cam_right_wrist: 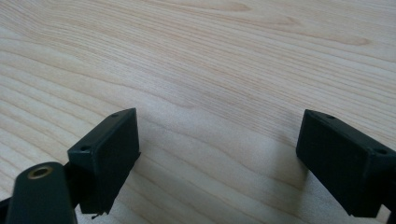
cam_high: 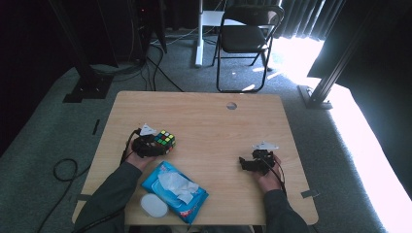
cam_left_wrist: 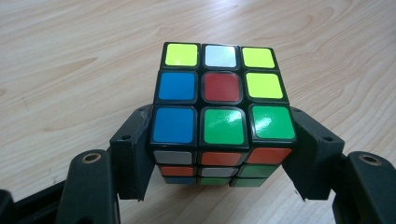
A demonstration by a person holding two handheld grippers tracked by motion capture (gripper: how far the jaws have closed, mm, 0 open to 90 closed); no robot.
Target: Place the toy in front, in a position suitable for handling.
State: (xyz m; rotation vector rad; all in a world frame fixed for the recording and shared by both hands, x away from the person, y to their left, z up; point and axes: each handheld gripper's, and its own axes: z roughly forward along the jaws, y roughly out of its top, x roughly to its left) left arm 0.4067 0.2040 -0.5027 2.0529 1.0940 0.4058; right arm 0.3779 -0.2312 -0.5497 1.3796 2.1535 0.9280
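A scrambled Rubik's cube sits at the left of the wooden table, with my left gripper shut on it. In the left gripper view the two black jaws press against the cube from both sides around its near lower half, and my left gripper points across the table. The cube's top face shows yellow, white, blue, red and green stickers. Whether it rests on the wood or hangs just above it I cannot tell. My right gripper stands open low over bare wood at the right, and nothing lies between the jaws of my right gripper.
A blue pack of wet wipes with a tissue pulled up lies near the front edge, and a white oval lid is beside it. A round cable hole is at the table's far edge. A black folding chair stands beyond the table.
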